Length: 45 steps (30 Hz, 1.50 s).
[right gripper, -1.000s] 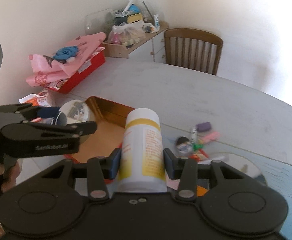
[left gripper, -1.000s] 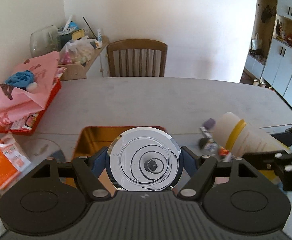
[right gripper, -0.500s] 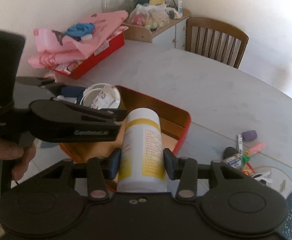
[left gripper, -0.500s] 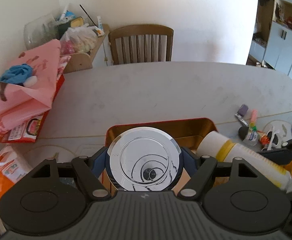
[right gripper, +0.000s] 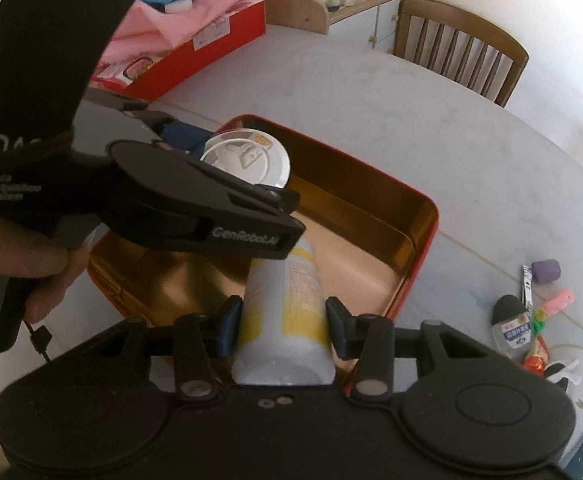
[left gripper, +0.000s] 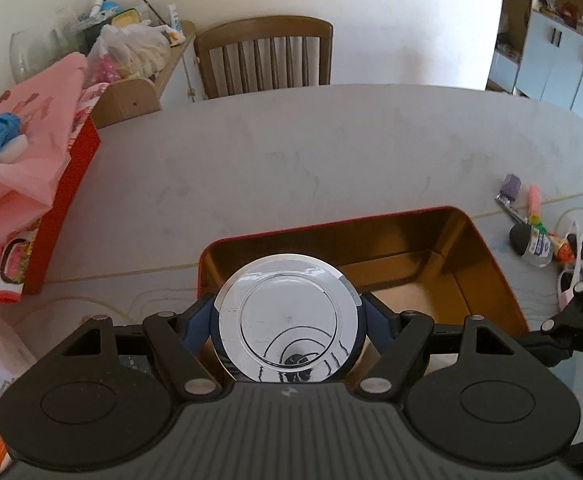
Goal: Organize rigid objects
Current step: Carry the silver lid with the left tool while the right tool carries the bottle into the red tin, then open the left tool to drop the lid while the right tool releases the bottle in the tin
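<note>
Above the open red tin (left gripper: 487, 256), whose gold inside is seen from both wrists, two held things are poised. The left tool (left gripper: 289, 320) is closed on a round can (left gripper: 289, 316), its shiny flat end turned to the camera and its blue sides pressed by both pads. The right tool (right gripper: 283, 320) is clamped on a white bottle with a yellow band (right gripper: 287, 304), which is tilted down into the tin; the bottle's far end is hidden behind the left tool's black body. In the right wrist view the can (right gripper: 247, 160) is seen at 11 o'clock from the bottle, over the tin's far-left corner (right gripper: 251, 120). A hand (right gripper: 19, 256) is wrapped round the left tool's grip. On the pale desk (left gripper: 291, 152), at 3 o'clock from the tin, a cluster of small things (left gripper: 531, 232) is left lying. A wooden chair (left gripper: 267, 60) is set at 12 o'clock.
</note>
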Each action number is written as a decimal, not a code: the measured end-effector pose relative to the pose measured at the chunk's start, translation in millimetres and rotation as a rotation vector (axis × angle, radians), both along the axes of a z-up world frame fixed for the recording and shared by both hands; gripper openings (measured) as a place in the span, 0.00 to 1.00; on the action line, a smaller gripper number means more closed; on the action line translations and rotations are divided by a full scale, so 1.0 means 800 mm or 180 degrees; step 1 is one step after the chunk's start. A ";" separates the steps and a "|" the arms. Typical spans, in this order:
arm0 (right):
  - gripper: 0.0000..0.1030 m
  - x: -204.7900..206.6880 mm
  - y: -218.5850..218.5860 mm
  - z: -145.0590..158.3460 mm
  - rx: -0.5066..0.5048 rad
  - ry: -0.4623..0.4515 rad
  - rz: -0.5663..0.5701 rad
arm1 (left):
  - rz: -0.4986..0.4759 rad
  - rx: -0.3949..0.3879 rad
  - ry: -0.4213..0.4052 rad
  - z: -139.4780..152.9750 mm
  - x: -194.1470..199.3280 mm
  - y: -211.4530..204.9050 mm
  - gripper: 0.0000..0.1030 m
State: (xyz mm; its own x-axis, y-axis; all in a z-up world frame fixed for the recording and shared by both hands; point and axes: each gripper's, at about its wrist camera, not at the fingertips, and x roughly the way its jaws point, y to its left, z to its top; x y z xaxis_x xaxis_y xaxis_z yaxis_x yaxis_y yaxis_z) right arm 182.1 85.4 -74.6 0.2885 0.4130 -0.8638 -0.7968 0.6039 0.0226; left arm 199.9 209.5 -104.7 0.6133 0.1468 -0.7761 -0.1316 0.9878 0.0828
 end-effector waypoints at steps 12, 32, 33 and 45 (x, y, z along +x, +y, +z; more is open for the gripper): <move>0.43 -0.002 0.007 -0.023 -0.0125 0.0055 0.0033 | -0.0157 0.0117 0.0066 -0.015 0.014 -0.008 0.74; 0.57 -0.011 -0.030 0.019 0.0100 0.0044 -0.0108 | -0.0075 0.0105 0.0144 -0.014 0.010 -0.011 0.74; 0.60 -0.012 -0.034 0.019 0.0120 0.0031 -0.0111 | -0.0069 0.0104 0.0130 -0.011 0.007 -0.011 0.75; 0.62 -0.034 -0.064 0.059 0.0328 -0.0151 -0.0107 | 0.0011 0.0116 -0.0060 0.027 -0.024 -0.029 0.76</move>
